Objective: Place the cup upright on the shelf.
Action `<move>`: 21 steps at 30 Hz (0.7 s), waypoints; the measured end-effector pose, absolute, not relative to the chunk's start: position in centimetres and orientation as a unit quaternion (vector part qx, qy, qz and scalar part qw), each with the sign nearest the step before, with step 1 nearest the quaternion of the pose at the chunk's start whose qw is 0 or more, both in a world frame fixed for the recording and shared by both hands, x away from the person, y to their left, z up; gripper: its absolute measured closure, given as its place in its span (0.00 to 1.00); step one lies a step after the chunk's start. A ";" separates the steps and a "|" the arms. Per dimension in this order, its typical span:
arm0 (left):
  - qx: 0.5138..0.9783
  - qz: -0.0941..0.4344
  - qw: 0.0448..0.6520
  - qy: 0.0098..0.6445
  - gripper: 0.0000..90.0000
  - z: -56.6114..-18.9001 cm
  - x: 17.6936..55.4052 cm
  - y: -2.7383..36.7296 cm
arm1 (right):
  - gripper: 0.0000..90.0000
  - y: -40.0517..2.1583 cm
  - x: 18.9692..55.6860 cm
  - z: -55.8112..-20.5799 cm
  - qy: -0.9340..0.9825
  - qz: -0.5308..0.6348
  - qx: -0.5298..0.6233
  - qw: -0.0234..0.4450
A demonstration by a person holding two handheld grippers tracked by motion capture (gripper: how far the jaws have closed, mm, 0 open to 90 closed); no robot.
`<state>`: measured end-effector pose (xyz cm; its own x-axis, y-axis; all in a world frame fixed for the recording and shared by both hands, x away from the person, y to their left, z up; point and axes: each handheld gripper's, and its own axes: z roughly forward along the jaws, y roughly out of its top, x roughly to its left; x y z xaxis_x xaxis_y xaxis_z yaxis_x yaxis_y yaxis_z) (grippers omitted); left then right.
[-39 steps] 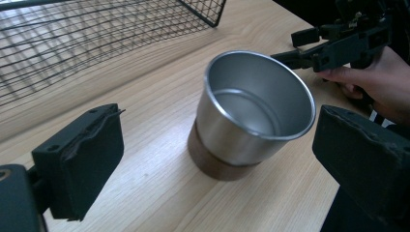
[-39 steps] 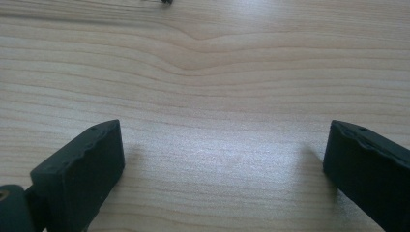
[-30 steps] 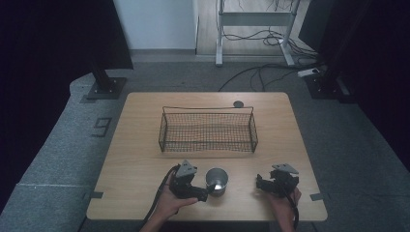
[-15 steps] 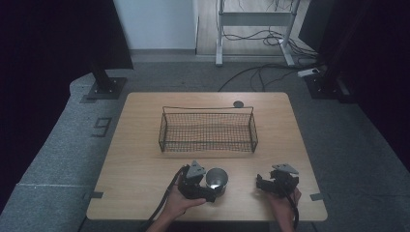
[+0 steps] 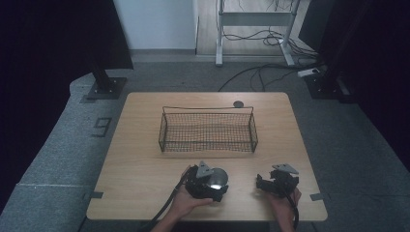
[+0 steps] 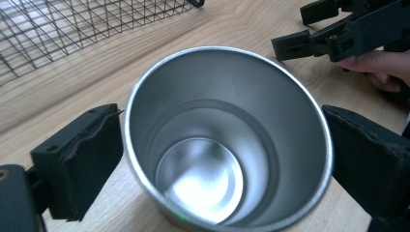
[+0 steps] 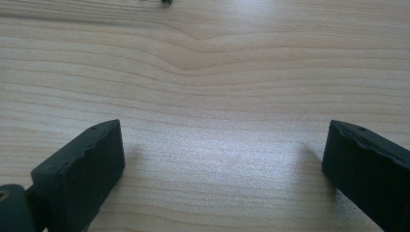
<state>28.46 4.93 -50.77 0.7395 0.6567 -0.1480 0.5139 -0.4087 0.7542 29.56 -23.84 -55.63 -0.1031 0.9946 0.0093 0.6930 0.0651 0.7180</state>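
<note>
Sitting empty mid-table in the high view: black wire-mesh basket [image 5: 208, 131], with round shiny steel cup [image 5: 217, 178] near the front edge. Straddling that empty cup in the left gripper view: left gripper [image 6: 220, 159], jaws spread wide, gripping nothing. Hovering agape over bare pale wooden table [image 7: 217, 72] in the right gripper view: right gripper [image 7: 220, 164].

Shiny steel cup [image 6: 227, 145], upright and empty, near the table's front edge.

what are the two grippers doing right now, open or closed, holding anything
Left gripper: open, jaws on either side of the metal cup, not clearly clamped on it.
Right gripper: open, holding nothing, over bare table.
</note>
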 end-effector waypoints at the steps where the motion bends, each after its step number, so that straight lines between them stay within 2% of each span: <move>1: 0.836 0.085 0.414 0.350 0.05 -50.9 28.5 4.8 | 0.01 -23.8 29.6 -55.6 0.683 0.292 0.618 0.258; 3: 0.835 0.088 0.415 0.351 0.05 -51.2 28.5 4.6 | 0.01 -23.8 29.6 -55.6 0.683 0.292 0.618 0.258; 6: 0.831 0.097 0.421 0.349 0.13 -51.5 28.5 4.4 | 0.01 -23.8 29.6 -55.6 0.683 0.293 0.618 0.258; 8: 0.830 0.101 0.426 0.345 0.14 -51.5 28.5 4.4 | 0.01 -23.8 29.6 -55.6 0.683 0.293 0.618 0.258; 21: 0.822 0.104 0.447 0.337 0.16 -50.2 28.3 5.9 | 0.01 -23.9 29.6 -55.6 0.683 0.293 0.618 0.257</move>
